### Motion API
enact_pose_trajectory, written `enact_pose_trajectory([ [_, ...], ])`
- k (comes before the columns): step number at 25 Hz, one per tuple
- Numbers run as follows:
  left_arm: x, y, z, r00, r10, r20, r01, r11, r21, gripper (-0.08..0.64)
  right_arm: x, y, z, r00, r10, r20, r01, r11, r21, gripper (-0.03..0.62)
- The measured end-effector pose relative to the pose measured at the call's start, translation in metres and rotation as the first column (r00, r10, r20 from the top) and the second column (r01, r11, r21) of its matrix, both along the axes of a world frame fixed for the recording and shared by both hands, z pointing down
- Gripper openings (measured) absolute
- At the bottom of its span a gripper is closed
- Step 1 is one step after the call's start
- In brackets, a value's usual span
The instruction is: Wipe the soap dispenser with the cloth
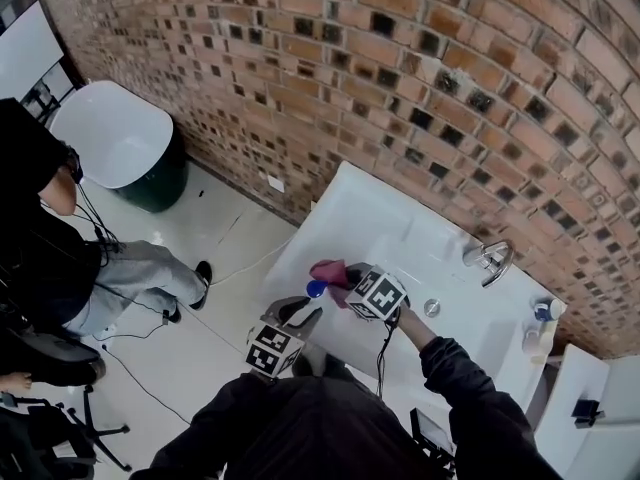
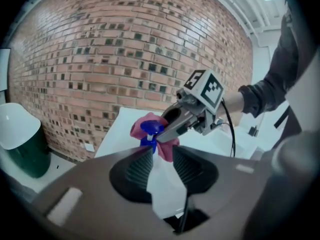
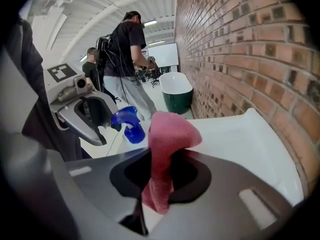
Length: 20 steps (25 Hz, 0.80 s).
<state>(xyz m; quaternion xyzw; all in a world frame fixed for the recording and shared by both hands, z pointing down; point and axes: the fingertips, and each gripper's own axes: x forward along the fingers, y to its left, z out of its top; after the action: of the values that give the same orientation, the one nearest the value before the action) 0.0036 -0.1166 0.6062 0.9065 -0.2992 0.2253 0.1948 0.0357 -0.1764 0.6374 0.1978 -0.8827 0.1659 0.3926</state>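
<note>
Head view: your left hand-held gripper (image 1: 300,316) and right hand-held gripper (image 1: 345,280) met at the sink's (image 1: 400,228) near-left corner.
Left gripper view: the left jaws gripped the soap dispenser (image 2: 162,184) by its white body.
Right gripper view: the right jaws were clamped on the pink cloth (image 3: 162,149), just beside the blue pump (image 3: 125,120).

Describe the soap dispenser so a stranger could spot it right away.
Find the white sink against the brick wall. At its left end, the left hand-held gripper holds the soap dispenser: white body, blue pump top, pink cloth beside it, unlike the bottle right of the faucet.
</note>
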Motion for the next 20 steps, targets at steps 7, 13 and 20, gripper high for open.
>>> enact_pose_trajectory([
  [7, 0.002, 0.0, 0.012, 1.0, 0.005, 0.012, -0.005, 0.999, -0.043, 0.146, 0.003, 0.007, 0.053, 0.998, -0.057, -0.041, 0.053, 0.994, -0.093, 0.074],
  [13, 0.002, 0.001, 0.015, 1.0, 0.012, 0.018, -0.011, 0.998, -0.062, 0.146, 0.001, 0.013, 0.08, 0.985, -0.134, -0.106, 0.121, 0.986, -0.118, 0.074],
  [20, -0.004, 0.022, 0.019, 0.999, 0.01, 0.047, -0.005, 0.994, -0.113, 0.146, 0.012, -0.012, 0.047, 0.99, -0.116, -0.079, 0.115, 0.993, -0.022, 0.074],
])
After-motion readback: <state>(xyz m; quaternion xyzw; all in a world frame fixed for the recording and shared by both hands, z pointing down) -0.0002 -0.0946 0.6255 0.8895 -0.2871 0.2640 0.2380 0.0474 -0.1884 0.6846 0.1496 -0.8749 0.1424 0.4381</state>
